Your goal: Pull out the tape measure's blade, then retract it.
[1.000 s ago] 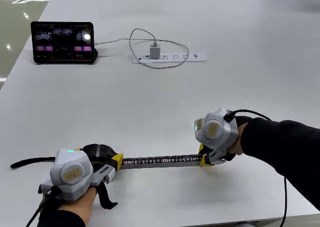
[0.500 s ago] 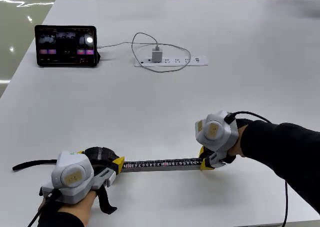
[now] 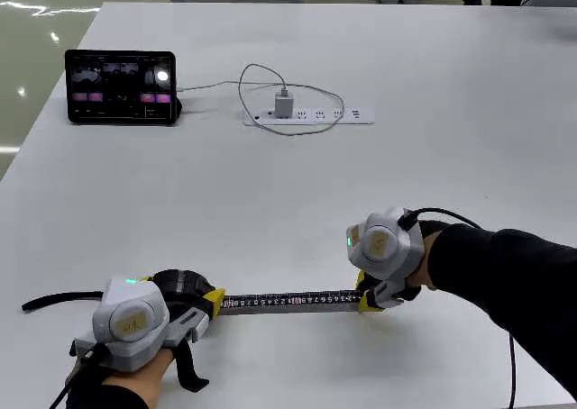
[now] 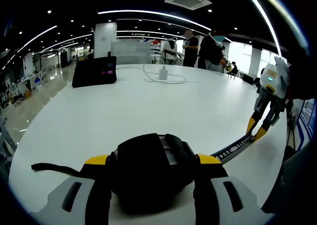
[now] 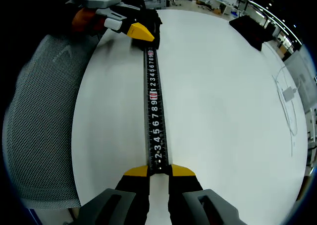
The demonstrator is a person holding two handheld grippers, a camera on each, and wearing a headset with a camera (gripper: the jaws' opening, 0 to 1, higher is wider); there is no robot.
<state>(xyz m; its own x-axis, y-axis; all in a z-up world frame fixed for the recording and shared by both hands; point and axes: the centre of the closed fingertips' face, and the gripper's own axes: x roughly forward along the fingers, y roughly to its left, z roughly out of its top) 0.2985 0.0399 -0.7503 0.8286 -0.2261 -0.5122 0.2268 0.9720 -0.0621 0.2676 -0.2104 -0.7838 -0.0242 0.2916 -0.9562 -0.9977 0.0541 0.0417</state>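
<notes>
The black tape measure case (image 3: 180, 286) rests on the white table (image 3: 270, 202) at the near left, and my left gripper (image 3: 196, 303) is shut on it. In the left gripper view the case (image 4: 151, 178) sits between the yellow-tipped jaws of the left gripper (image 4: 153, 160). The blade (image 3: 288, 298) lies pulled out flat to the right along the table. My right gripper (image 3: 368, 301) is shut on the blade's end. In the right gripper view the blade (image 5: 154, 101) runs from the right gripper (image 5: 158, 170) up to the case (image 5: 147, 21).
A dark tablet (image 3: 121, 86) stands at the far left. A white power strip (image 3: 311, 115) with a charger and looped cable lies behind the middle. The case's black strap (image 3: 54, 297) trails left. Several people (image 4: 198, 46) stand beyond the table's far end.
The head camera has tilted a little, shifting the whole picture down. Both grippers, the case and the drawn-out blade hold about the same places.
</notes>
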